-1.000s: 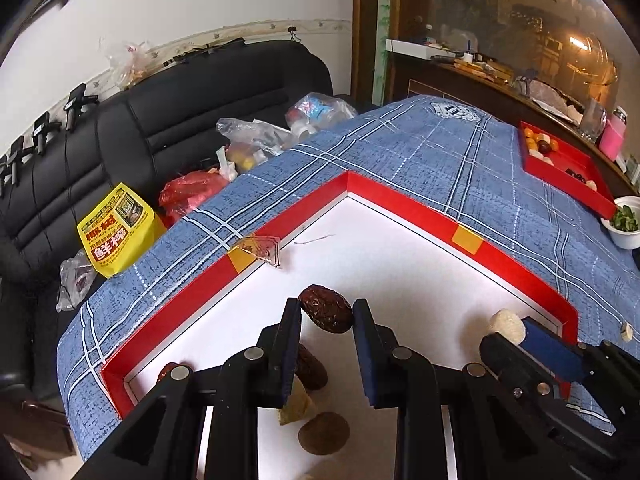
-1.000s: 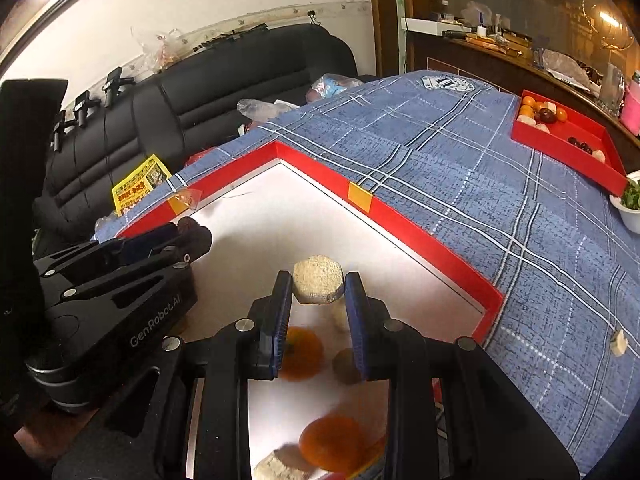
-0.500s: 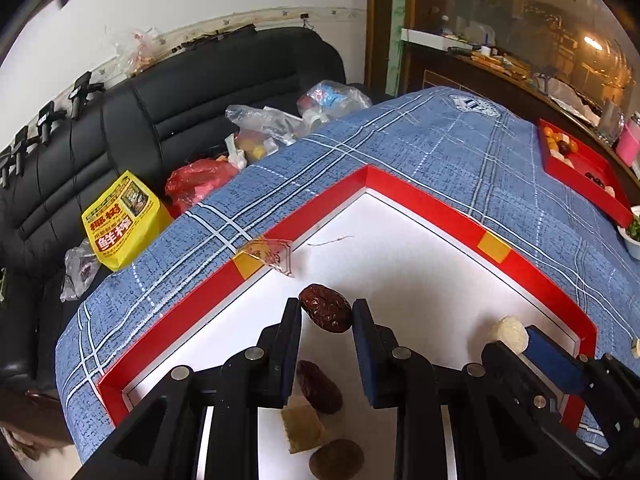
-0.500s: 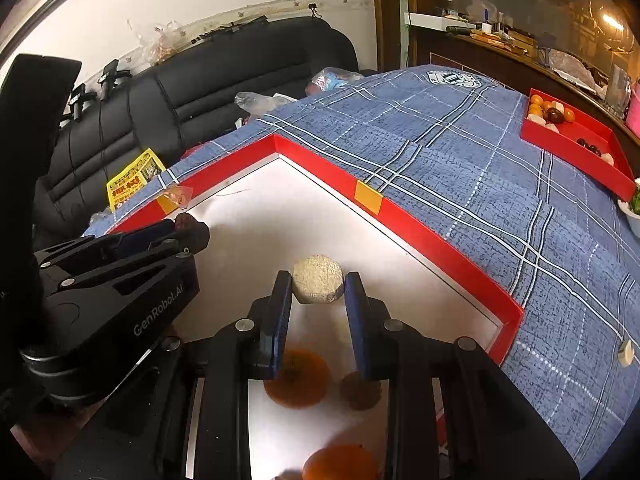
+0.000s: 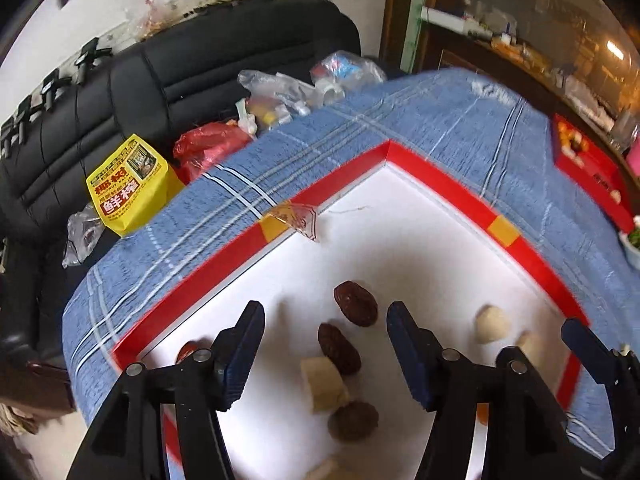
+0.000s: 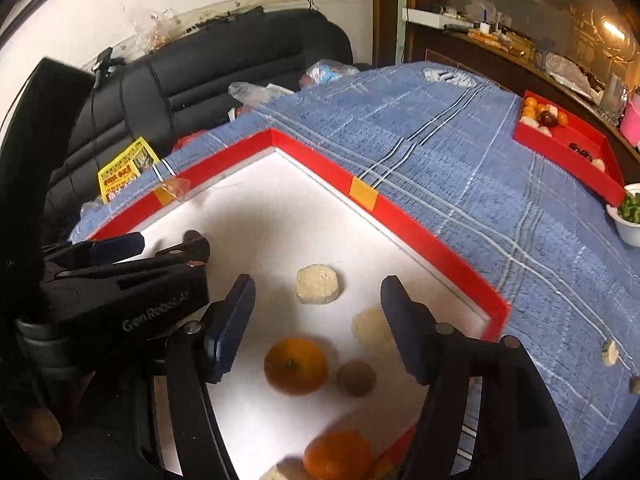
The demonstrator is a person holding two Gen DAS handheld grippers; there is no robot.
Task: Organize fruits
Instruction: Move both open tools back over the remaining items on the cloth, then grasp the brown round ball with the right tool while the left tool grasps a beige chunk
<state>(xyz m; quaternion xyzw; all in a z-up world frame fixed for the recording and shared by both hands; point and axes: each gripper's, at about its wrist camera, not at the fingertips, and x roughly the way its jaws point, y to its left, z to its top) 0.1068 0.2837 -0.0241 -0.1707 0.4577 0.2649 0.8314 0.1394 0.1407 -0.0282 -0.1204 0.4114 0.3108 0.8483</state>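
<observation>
Red-rimmed tray (image 5: 436, 184): white floor, lying on the blue plaid cloth (image 6: 460, 184) that covers the table; yellow tape patches on two rims.
Left gripper (image 5: 325, 334): its jaws have just been opening and now stand wide apart, gripping nothing; the fingers (image 5: 244, 344) press on no fruit.
Dark red date (image 5: 355, 304): lies on the tray floor in the gap ahead of the left fingers, clear of both pads.
Second date (image 5: 338, 348): just nearer the camera, touching a pale banana piece (image 5: 323, 382); a brown round fruit (image 5: 353, 420) sits just below them.
Right gripper (image 6: 318, 312): jaws likewise just been opening, now wide and empty.
Pale round slice (image 6: 317, 283): flat on the tray floor ahead of the right fingers, touching neither pad.
Orange (image 6: 296, 366): between the right fingers nearer the camera, with a small brown fruit (image 6: 356, 378) beside it and another pale piece (image 6: 372, 328) near the right pad.
Second orange (image 6: 338, 456): at the bottom edge, partly cut off.
Far red tray (image 6: 572, 148): well apart on the cloth, holding small fruits; white bowl (image 6: 628, 220) of greens just beside it.
Black sofa (image 5: 160, 92): behind the table, carrying a yellow bag (image 5: 128, 186) and plastic bags.
</observation>
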